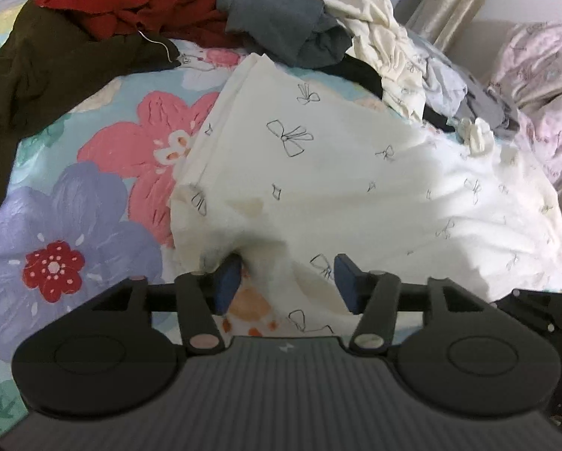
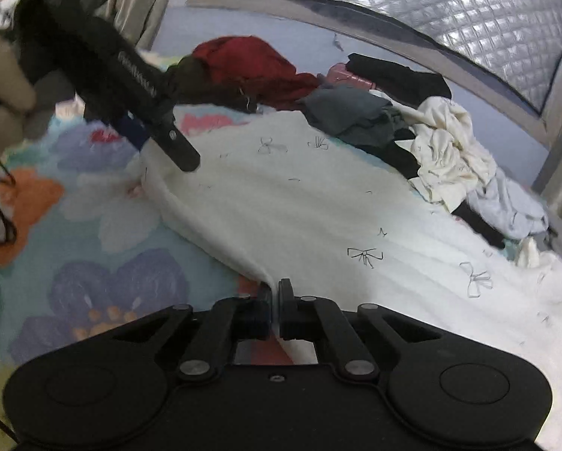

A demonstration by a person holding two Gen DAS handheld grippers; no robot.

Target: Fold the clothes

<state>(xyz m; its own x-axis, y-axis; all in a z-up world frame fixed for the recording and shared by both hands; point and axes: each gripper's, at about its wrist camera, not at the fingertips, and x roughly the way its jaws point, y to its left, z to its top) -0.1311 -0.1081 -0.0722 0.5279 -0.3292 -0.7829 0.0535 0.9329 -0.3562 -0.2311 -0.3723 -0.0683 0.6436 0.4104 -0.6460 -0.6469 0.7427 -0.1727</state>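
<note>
- The cream-white cotton garment with little black bow prints is spread across the floral bedsheet with big pink and purple flowers, part-way folded I'd say.
- Right gripper is clamped tight on the garment's near edge, a thin fold of cloth pinched between the pads.
- Left gripper sits about half open over a bunched corner; cloth lies between the jaws but the pads aren't pressing it, so nothing's really held.
- Risk: with only 1 side gripped, lifting now would drag the garment crooked and wreck the fold.
- The heap of red, grey and black clothes behind touches the far edge and could snag it.
</note>
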